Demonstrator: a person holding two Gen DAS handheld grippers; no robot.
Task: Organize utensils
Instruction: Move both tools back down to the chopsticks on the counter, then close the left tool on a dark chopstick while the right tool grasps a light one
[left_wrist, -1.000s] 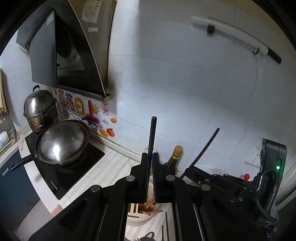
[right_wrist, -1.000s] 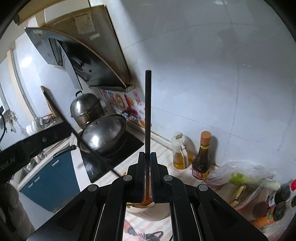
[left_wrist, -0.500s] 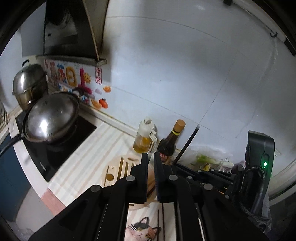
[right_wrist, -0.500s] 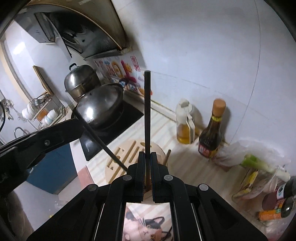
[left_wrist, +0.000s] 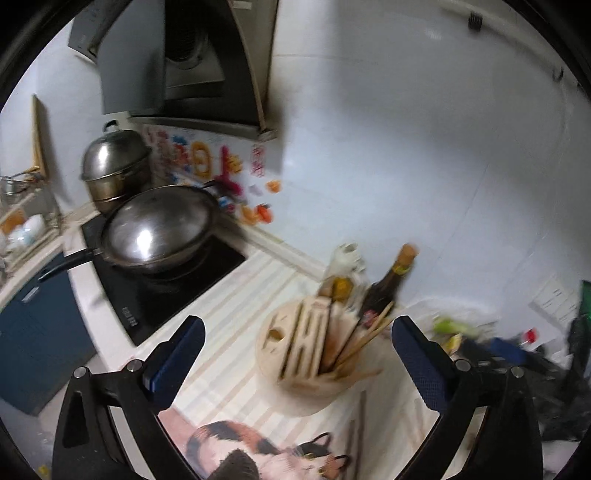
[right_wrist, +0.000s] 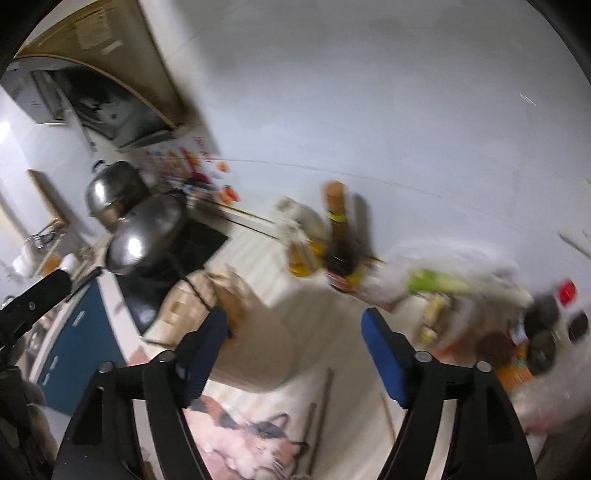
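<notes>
Left gripper (left_wrist: 298, 345) stood spread wide, holding nothing; right gripper (right_wrist: 293, 334) likewise splayed and empty. Directly ahead of the left tongs, between the pads, sat the round wooden utensil holder (left_wrist: 310, 354), several wooden chopsticks (left_wrist: 364, 338) leaning out of its open slot toward the right. Right view badly smeared; thin sticks (right_wrist: 320, 417), likely more chopsticks, lay on the cat-print mat (right_wrist: 255, 439) just below the tongs. Behind the holder: dark sauce bottle (left_wrist: 388, 288) and oil bottle (left_wrist: 341, 275); far left, a wok (left_wrist: 159, 229) on the cooktop.

Judgement: chopsticks light, rigid, smooth, prone to rolling or pivoting. Best pinched near mid-shaft, square across the pads.
</notes>
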